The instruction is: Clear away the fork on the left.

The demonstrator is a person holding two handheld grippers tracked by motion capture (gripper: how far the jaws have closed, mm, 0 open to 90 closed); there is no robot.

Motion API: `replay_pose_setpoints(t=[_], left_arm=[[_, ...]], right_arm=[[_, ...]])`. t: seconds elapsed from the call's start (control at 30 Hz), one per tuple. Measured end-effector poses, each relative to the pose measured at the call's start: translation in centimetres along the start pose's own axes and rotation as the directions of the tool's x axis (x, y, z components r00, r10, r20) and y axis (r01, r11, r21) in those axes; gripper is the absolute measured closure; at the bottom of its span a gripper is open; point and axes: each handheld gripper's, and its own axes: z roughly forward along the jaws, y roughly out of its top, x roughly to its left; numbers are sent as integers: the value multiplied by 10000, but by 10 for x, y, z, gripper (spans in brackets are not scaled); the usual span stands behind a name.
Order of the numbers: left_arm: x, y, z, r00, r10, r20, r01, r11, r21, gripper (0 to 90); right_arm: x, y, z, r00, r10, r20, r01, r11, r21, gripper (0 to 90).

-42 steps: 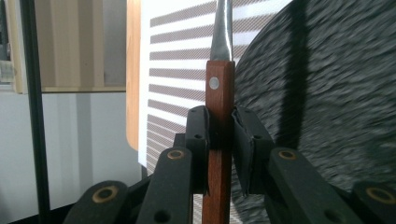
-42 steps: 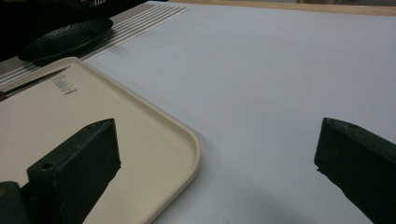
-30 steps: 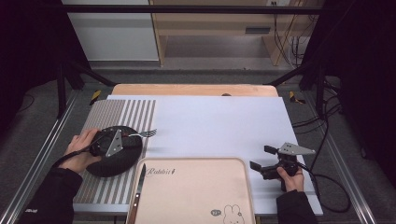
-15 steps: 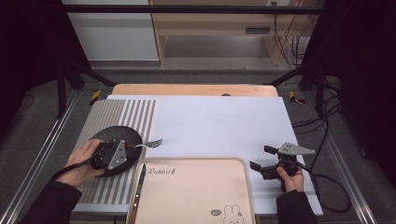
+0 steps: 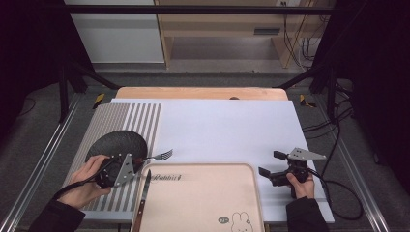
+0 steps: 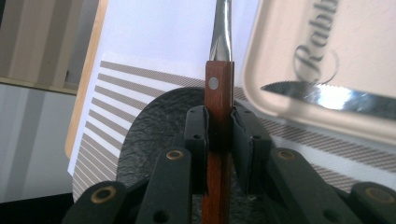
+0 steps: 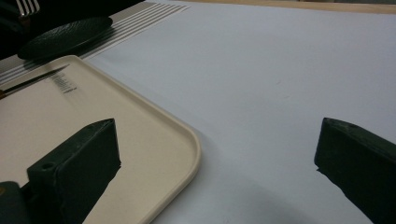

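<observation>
One beige tray [image 5: 198, 203] fills the bottom centre of the high view, its near edge cut off by the frame. One knife [image 5: 143, 193] lies along the tray's left rim, blade pointing up the picture. At lower left a person's left hand holds the left gripper [image 5: 138, 162]. Its jaws pinch the wooden handle of one fork [image 5: 159, 155], whose tines point right, above the tray's upper left corner. In the left gripper view the brown handle [image 6: 218, 116] stands clamped between the two black pads, with the steel neck running up and out of the top of the picture.

At lower right, just off the tray's right rim, the right hand holds the right gripper [image 5: 270, 164]. Its jaws are spread wide with nothing between them, and the right gripper view shows bare white mat between the pads.

One black round plate [image 5: 116, 144] sits left of centre on the striped part of one white mat [image 5: 227, 125].

Compared with a second ago, the left gripper and fork have shifted down the picture, off the plate's middle toward the tray corner. The right gripper sits where it was.

Open mat stretches across the centre and upper right of the high view. Beyond the mat's far edge a strip of wooden tabletop [image 5: 198, 93] shows, then floor.
</observation>
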Motion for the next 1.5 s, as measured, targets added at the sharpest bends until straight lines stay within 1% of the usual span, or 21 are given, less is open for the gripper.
replay_pose_setpoints(t=[0.07,0.13,0.3,0.47,0.57,0.7,0.77,0.8,0.83,0.87,0.9,0.97,1.03,1.17,1.2,1.27,1.3,1.33,1.43,1.47,1.5], left_arm=[[-4,3,-2,9999,-159,62,160,9999,-65,768],[-7,5,-3,9992,-401,75,402,9992,-75,768],[-14,10,-4,9981,-577,232,576,9983,52,768],[-21,16,-6,9958,-855,328,848,9961,223,768],[-24,21,-9,9936,-1072,358,1060,9938,321,768],[-29,27,-11,9893,-1394,433,1382,9900,290,768],[-31,29,-13,9836,-1712,560,1699,9851,270,768],[-32,30,-13,9828,-1757,575,1744,9843,273,768],[-33,31,-14,9789,-1938,655,1922,9809,299,768],[-35,32,-14,9782,-1964,674,1950,9804,270,768],[-36,34,-14,9749,-2100,736,2087,9776,253,768],[-38,36,-15,9725,-2203,757,2192,9754,225,768],[-41,38,-15,9664,-2416,883,2405,9704,227,768],[-46,42,-15,9574,-2707,1003,2680,9626,398,768],[-47,43,-15,9524,-2853,1078,2833,9584,334,768],[-50,46,-15,9489,-2930,1170,2914,9561,316,768],[-51,47,-15,9453,-3017,1236,3003,9534,308,768],[-52,48,-15,9395,-3153,1341,3140,9489,316,768],[-54,49,-16,9244,-3523,1460,3490,9359,479,768],[-55,49,-16,9221,-3579,1473,3542,9337,515,768],[-56,50,-16,9182,-3651,1533,3607,9310,568,768]], right_arm=[[0,0,0,10000,-3,-11,3,10000,-22,2],[0,0,0,10000,-1,-13,1,10000,-19,2],[0,0,0,10000,-1,-5,1,10000,-22,2],[0,0,0,10000,-1,-5,1,10000,-19,3],[0,0,0,10000,7,-5,-7,10000,-17,3],[0,0,0,10000,4,-13,-4,10000,-39,2],[0,0,0,10000,-3,-15,3,10000,-33,3],[0,0,0,10000,-2,-13,2,10000,-29,2],[0,0,0,10000,-4,-10,4,10000,-30,2],[0,0,0,10000,-1,-3,1,10000,-32,2],[0,0,0,10000,1,-10,-1,10000,-31,2],[0,0,0,10000,10,-7,-10,10000,-29,2],[0,0,0,10000,-4,-13,4,10000,-22,2],[0,0,0,10000,3,-8,-3,10000,-26,2],[0,0,0,10000,4,-3,-4,10000,-31,2],[0,0,0,10000,-2,-8,2,10000,-34,2],[0,0,0,10000,-8,-15,7,10000,-39,2],[0,0,0,10000,-2,-11,2,10000,-35,2],[0,0,0,10000,-12,-3,12,10000,-27,3],[0,0,0,10000,-4,-8,4,10000,-31,2],[0,0,0,10000,-4,-5,4,10000,-31,2]])
